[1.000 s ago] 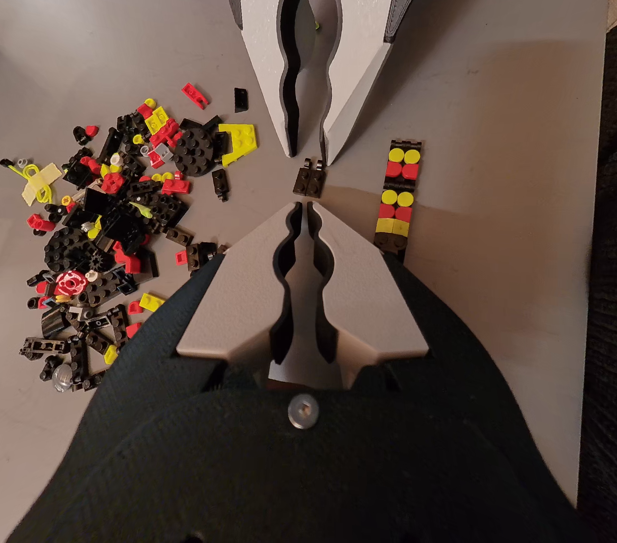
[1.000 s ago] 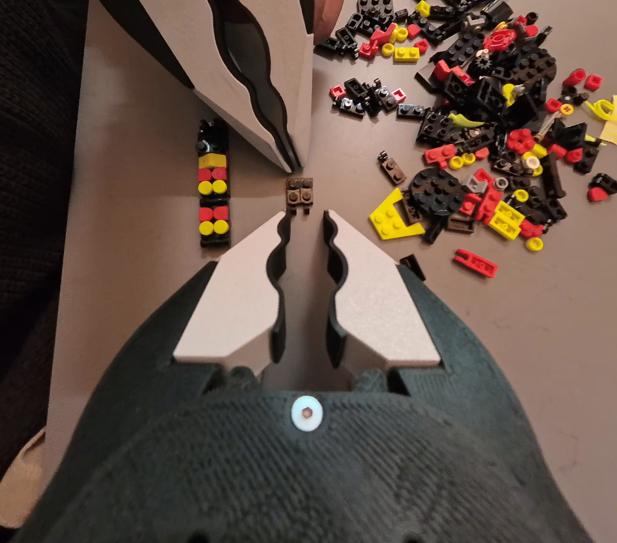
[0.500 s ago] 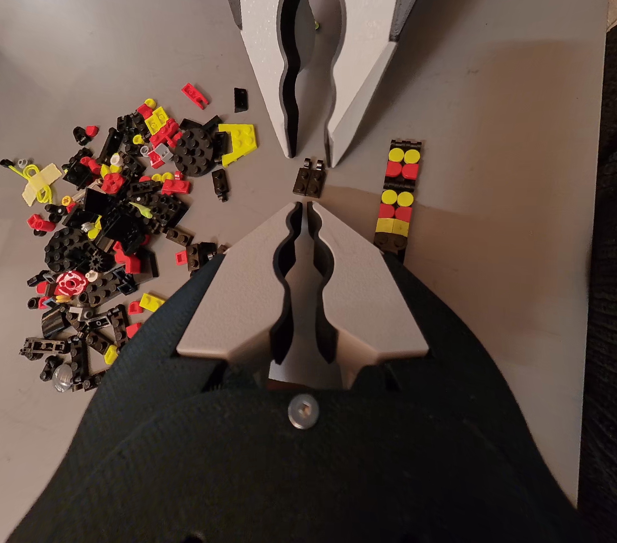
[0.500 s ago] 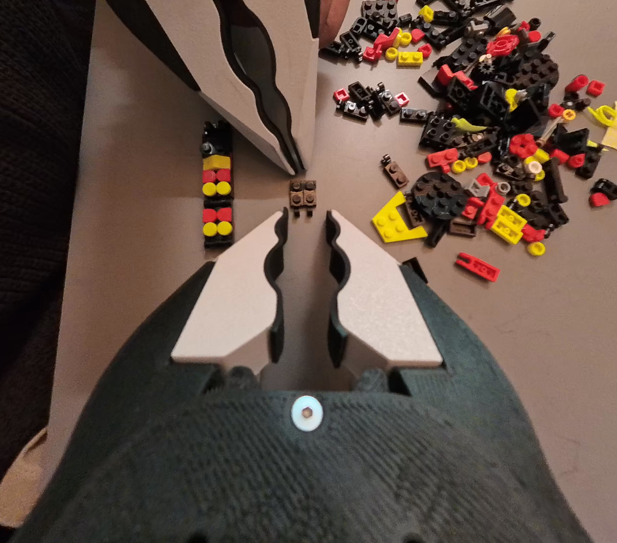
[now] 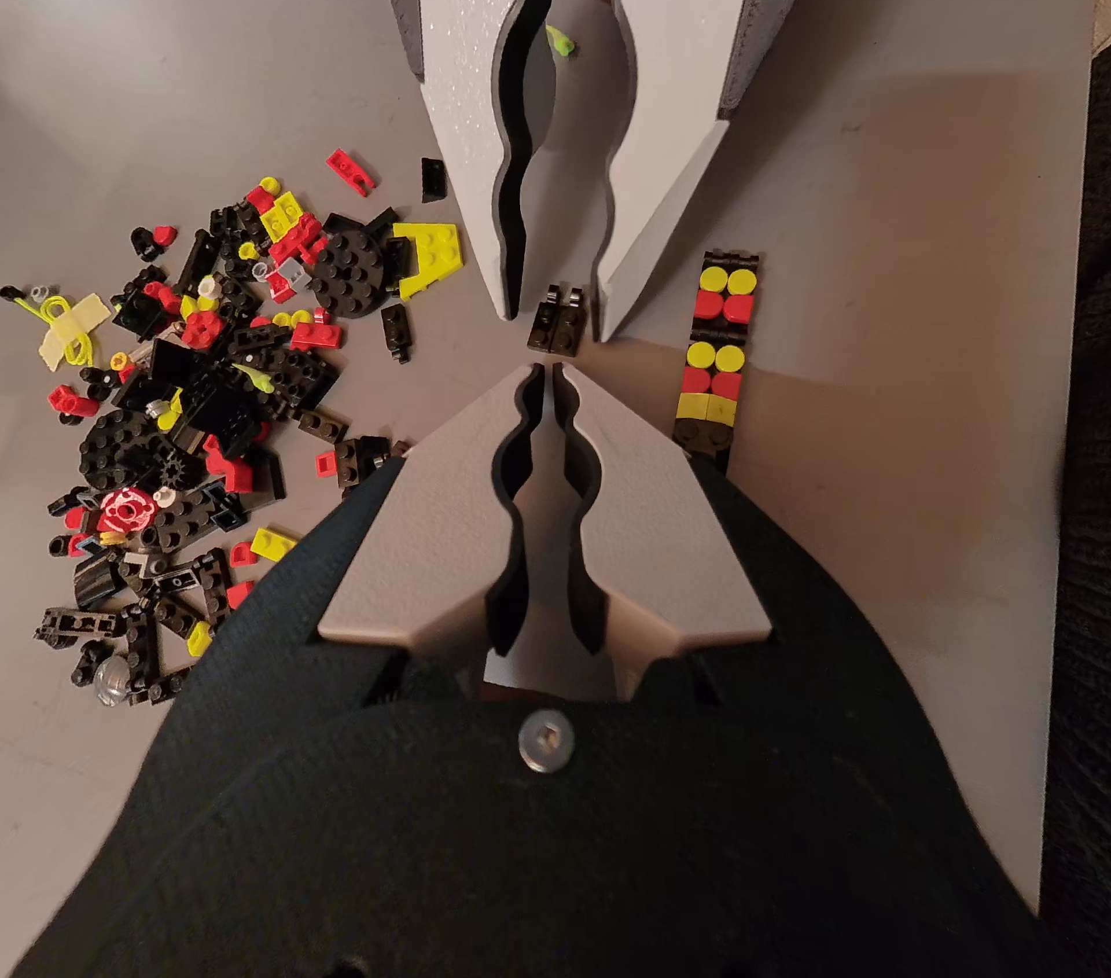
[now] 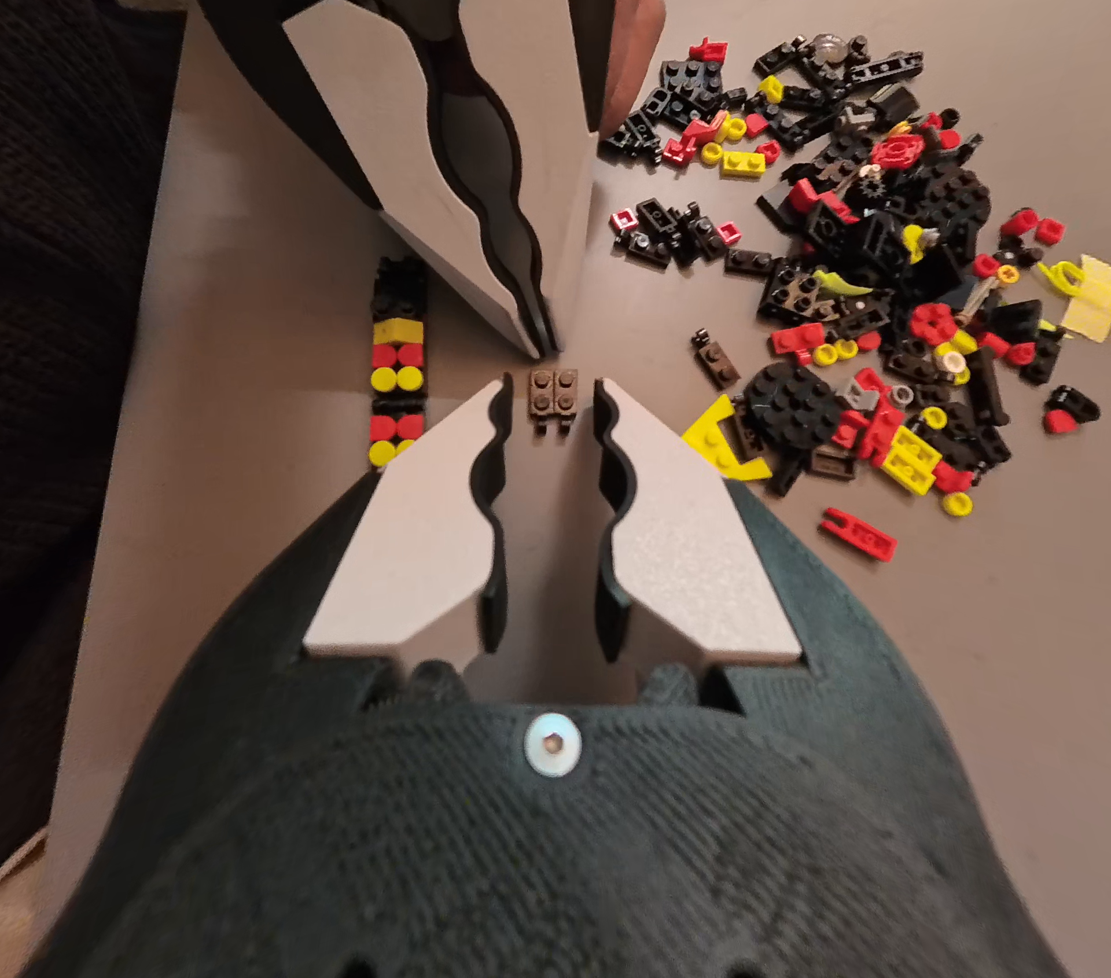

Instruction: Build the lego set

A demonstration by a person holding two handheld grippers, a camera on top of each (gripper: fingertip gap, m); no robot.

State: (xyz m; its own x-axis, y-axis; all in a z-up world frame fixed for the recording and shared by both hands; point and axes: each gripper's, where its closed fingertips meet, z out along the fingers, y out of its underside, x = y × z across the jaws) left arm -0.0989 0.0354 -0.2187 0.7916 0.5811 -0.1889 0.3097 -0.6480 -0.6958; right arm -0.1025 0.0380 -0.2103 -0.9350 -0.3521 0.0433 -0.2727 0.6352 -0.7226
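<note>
Small brown plate pair (image 6: 553,394) flat on grey desk (image 5: 902,179), between right gripper (image 6: 550,390) fingers spread wide and left gripper (image 5: 544,369) fingers nearly closed, empty, striped strip (image 5: 718,360) beside, loose brick pile (image 5: 198,408) opposite.

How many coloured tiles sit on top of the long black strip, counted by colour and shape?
Yellow round tiles: 4
Red tiles: 4
Yellow square tiles: 2
Total: 10
</note>
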